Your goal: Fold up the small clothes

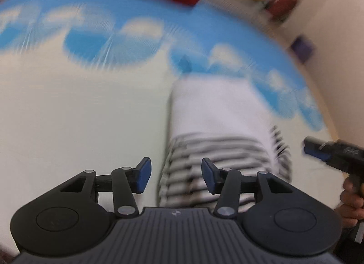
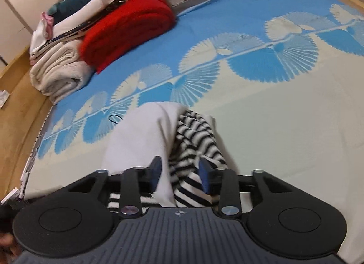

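Blue and cream fan-patterned bedspread [image 2: 261, 109] fills my view, and I place everything else by it. At its far corner I see a red folded blanket [image 2: 127, 34] beside a stack of pale linens [image 2: 59, 75]. Near its cream near edge lies the white garment with black stripes [image 2: 195, 141], part folded. My right claw [image 2: 179, 176] hangs just above it, fingers apart with striped cloth between them, not pinched. My left claw [image 1: 175, 177] hovers apart over the garment's near edge, gripping nothing.
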Tool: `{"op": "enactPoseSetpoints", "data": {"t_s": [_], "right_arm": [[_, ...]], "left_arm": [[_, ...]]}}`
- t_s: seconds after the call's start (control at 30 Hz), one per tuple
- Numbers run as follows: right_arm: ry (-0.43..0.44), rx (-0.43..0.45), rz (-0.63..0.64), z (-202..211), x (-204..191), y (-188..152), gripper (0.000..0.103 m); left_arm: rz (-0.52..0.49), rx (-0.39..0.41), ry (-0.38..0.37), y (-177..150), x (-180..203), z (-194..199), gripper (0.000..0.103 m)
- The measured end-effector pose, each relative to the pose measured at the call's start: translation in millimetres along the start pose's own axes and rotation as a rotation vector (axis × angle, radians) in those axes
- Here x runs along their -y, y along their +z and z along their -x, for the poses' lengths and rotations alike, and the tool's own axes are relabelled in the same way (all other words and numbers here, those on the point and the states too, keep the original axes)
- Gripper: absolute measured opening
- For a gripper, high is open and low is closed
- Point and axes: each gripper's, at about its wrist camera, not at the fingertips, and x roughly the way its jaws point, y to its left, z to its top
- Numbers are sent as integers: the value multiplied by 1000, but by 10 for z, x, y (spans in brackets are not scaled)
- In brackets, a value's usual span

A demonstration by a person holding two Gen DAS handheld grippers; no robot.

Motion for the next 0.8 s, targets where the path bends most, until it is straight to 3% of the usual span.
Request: {"op": "enactPoseSetpoints", "data": {"t_s": [0.07,0.17,0.23,0.33,0.57,0.6,0.67,0.7,0.8], "right_arm": [[10,-14,-2,-101,-28,48,44],[4,-32,-23,-297,-64,118,50],[6,-35,-44,-456,-98,170,56],[-7,-56,-52,-691,-152,212,60],[-36,-91,-49,-1020,-243,238,60],[-38,-85,-44,-1029,-263,239,56],[-35,-73,-31,-1043,-297,236,26],[-21,-72,-30,-1048,-313,234,7],[-24,-45,32,-1008,-420,197,4]], "left_arm": [[41,37,11,55,-65,3,56],[99,61,171,120,-183,-61,57],[147,53,223,127,-243,-102,57],[177,53,203,140,-228,-111,57],[126,66,194,203,-160,-134,58],[130,66,192,204,-172,-131,58],[139,66,187,222,-209,-138,58],[142,67,184,227,-228,-140,58],[144,69,176,241,-254,-126,58]]}}
